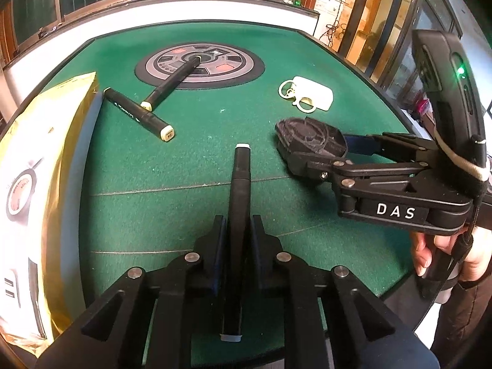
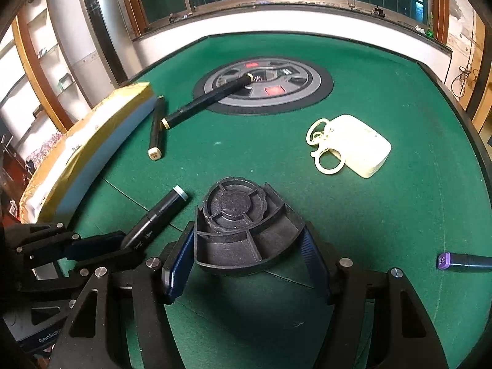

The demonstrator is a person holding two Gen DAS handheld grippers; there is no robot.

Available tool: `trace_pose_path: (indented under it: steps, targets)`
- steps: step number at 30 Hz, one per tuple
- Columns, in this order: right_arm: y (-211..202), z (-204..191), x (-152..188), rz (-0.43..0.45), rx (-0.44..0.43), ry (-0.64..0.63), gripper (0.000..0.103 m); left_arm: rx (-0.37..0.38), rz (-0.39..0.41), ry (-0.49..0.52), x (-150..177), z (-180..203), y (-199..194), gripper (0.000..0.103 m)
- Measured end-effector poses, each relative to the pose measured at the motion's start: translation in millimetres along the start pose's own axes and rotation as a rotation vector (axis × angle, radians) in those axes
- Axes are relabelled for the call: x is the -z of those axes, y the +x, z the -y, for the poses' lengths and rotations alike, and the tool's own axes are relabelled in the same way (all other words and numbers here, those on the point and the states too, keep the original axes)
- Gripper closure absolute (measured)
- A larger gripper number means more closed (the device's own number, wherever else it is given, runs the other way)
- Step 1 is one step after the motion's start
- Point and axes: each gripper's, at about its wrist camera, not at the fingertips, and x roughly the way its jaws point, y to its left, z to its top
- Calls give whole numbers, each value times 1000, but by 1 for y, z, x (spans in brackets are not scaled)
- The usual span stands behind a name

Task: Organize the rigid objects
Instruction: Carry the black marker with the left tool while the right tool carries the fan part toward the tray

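From the left wrist, the left gripper (image 1: 236, 233) has its jaws closed tight on a black marker (image 1: 239, 203) whose pale cap points out over the green table (image 1: 215, 117); two more black markers (image 1: 138, 113) lie near a gold box (image 1: 46, 141), one reaching onto the round centre panel (image 1: 200, 66), and a cream case (image 1: 313, 97) sits to the right. From the right wrist, the right gripper (image 2: 249, 252) holds a black divided tray (image 2: 243, 233) between half-spread jaws, the pads against its sides; a purple-capped marker (image 2: 461, 261) lies at the far right.
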Motion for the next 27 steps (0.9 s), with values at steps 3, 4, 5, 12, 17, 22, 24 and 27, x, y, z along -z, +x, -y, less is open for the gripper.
trace_pose_path:
  steps: [3, 4, 5, 12, 17, 22, 24, 27]
  targets:
    - [-7, -2, -2, 23, 5, -4, 43, 0, 2, -5, 1, -1, -2, 90]
    - [-10, -3, -3, 32, 2, -4, 43, -1, 4, -5, 1, -1, -3, 90]
    - [-14, -4, -5, 43, 4, -7, 43, -2, 6, -6, 1, -1, -4, 90]
    - [-33, -14, -10, 89, 3, -31, 43, -1, 22, -3, 0, 0, -11, 91]
    - [-35, -22, -11, 95, -6, -42, 43, -2, 22, 4, -1, 1, -12, 91]
    - [-36, -26, -11, 100, -8, -49, 43, 7, 22, 3, -1, 0, -12, 91]
    - [-36, -27, -11, 100, -8, -51, 43, 11, 25, 0, -2, 0, -14, 91]
    - [-36, -28, -11, 101, -9, -51, 43, 19, 36, -7, -2, -2, -18, 91]
